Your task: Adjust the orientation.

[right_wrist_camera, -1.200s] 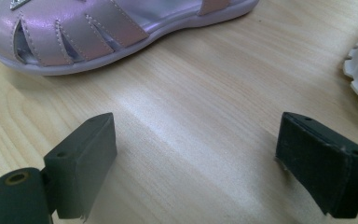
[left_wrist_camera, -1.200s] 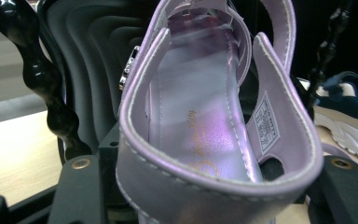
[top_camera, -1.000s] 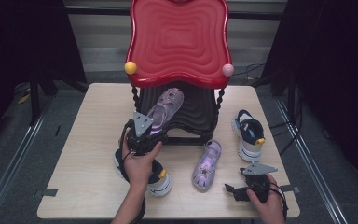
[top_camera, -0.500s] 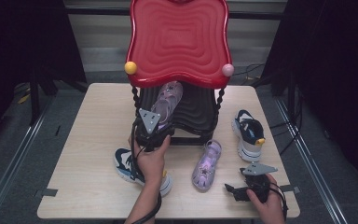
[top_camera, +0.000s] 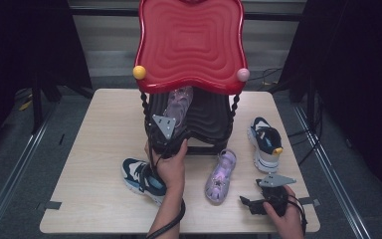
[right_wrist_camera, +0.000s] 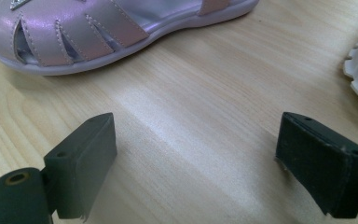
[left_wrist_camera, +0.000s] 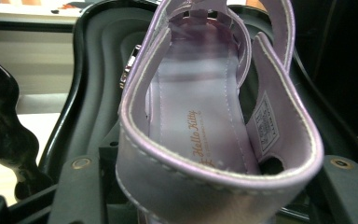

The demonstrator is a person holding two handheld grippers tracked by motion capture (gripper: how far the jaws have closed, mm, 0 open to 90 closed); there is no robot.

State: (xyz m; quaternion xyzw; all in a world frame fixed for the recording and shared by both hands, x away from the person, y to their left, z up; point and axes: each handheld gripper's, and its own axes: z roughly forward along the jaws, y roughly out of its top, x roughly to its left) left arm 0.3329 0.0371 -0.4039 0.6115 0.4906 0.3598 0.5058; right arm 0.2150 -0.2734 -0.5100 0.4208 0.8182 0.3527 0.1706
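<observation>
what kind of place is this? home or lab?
Most likely a lab or recording studio, not a home. A bare wooden table stands between black curtains, with cables on the grey floor. The red-topped shoe rack and the purple sandals look like staged props.

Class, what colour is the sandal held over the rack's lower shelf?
Shiny pale lilac sandal, with orange lettering on its insole; the left gripper view shows it best.
</observation>
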